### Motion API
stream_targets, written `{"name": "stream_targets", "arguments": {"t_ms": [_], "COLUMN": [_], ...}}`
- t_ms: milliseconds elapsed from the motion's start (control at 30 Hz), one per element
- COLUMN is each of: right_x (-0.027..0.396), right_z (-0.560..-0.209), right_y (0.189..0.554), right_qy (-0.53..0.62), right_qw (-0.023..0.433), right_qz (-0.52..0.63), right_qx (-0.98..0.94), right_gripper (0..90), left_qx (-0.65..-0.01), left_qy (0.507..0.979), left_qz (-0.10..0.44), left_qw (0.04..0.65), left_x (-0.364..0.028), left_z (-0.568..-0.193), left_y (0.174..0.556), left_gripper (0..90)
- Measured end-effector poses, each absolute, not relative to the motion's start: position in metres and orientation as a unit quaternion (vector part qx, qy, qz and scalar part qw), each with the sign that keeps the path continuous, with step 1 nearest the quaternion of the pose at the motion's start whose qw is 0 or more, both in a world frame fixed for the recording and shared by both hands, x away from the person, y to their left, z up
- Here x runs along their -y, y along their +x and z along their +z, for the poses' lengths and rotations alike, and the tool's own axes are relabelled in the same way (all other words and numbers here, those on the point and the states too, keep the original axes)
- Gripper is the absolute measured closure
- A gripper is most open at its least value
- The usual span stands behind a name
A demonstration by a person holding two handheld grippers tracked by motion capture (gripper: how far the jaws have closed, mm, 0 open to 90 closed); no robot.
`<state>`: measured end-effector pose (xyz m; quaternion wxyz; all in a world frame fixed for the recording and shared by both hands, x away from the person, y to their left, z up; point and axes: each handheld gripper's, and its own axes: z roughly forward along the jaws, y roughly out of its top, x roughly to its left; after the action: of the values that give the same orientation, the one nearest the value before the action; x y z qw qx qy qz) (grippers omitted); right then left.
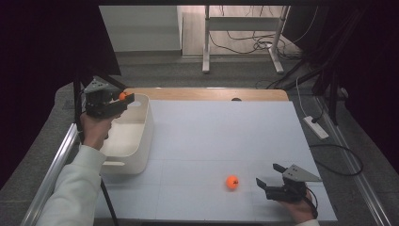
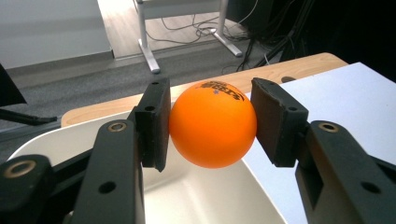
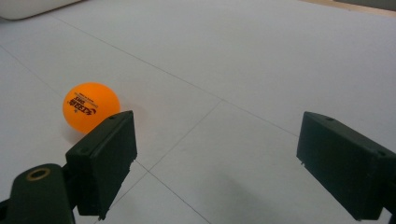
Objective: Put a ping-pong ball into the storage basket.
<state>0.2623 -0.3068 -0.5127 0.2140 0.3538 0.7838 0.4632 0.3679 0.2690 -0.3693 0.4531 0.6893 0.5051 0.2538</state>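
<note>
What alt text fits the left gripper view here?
An orange ball with black print is clamped between the left gripper's two black jaws, above a white bin. Beside the bin lies the white table.

Your right gripper [image 3: 217, 161] had its jaws spread wide over the white table [image 3: 261, 70], nothing between them. The orange ball [image 3: 88, 106] sat just beyond the left jaw, printed side facing you, resting on the surface.
</note>
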Motion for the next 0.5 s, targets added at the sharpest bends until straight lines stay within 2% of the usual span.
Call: {"name": "stream_targets", "arguments": {"t_ms": [500], "right_x": [0.305], "right_z": [-0.514], "right_y": [0.263], "right_qy": [0.356], "right_qw": [0.212], "right_qz": [0.462], "right_qx": [-0.784], "right_gripper": [11.9], "left_qx": [-0.528], "left_qy": [0.717], "left_qz": [0.234], "left_qw": [0.391], "left_x": [-0.268], "left_z": [-0.386], "left_y": [0.389], "left_gripper": [50.4]}}
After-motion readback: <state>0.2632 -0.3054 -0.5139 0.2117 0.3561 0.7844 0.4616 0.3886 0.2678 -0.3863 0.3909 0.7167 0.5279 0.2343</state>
